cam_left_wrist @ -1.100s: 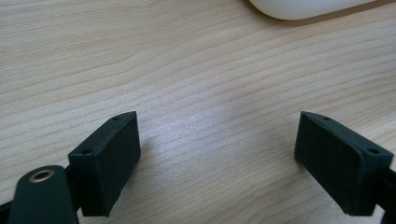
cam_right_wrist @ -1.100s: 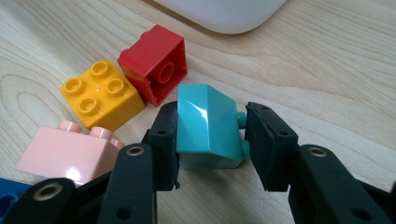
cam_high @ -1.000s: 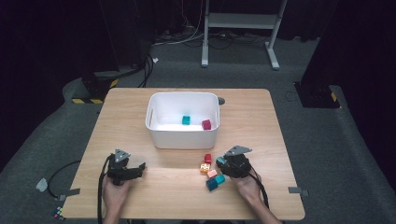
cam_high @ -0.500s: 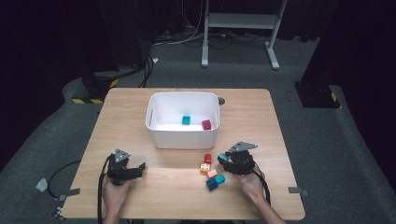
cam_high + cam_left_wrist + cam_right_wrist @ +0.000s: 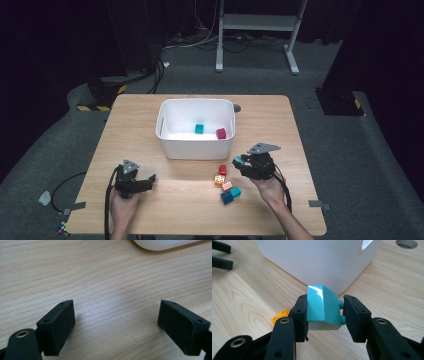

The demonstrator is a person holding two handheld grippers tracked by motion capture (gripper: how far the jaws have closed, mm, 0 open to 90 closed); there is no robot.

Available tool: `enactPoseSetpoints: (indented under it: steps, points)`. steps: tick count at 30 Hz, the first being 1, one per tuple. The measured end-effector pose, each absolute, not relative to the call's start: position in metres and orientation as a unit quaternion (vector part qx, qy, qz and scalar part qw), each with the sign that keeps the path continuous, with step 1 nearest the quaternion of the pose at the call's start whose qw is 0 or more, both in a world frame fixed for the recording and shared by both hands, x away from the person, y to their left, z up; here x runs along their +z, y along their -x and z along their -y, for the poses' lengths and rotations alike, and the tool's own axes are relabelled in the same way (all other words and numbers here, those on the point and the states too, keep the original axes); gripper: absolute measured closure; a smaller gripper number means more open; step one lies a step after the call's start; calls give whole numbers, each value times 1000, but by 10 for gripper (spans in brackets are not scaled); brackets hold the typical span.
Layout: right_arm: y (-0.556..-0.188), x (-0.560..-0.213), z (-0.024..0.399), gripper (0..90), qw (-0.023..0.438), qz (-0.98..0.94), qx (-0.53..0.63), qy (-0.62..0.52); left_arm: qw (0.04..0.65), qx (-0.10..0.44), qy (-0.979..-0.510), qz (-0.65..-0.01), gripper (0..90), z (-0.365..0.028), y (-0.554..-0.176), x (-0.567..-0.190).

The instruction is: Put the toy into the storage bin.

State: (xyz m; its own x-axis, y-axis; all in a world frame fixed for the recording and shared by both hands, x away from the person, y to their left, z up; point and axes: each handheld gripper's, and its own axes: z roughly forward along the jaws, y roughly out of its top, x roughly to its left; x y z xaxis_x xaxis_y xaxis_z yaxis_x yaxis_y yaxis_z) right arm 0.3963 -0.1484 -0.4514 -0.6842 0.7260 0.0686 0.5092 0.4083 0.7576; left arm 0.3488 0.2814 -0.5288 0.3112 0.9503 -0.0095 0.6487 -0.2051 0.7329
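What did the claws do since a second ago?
The right claw lifted a teal brick up off the table, away from the pile of bricks and toward the white bin. Its grip stayed shut on the brick. The left claw stayed put, open and empty.

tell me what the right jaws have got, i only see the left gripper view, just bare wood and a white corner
Observer: The right gripper is clamped on a teal block, lifted off the table.
Operator: where is it relative to the bin
Observer: The white bin sits just ahead of the block; in the high view the right gripper is beside the bin's near right corner.
Operator: anything in the bin already
Observer: Yes, a teal block and a dark red block lie on its floor.
Operator: any blocks left on the table
Observer: A small cluster: red, orange, pink and teal pieces near the right hand.
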Motion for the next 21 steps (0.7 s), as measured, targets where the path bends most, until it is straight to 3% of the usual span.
enactPoseSetpoints:
  steps: [21]
  points:
    - [-415, -403, 149, 572, 117, -815, 432, -369, 326, 231, -741, -539, 145, -282, -349, -529]
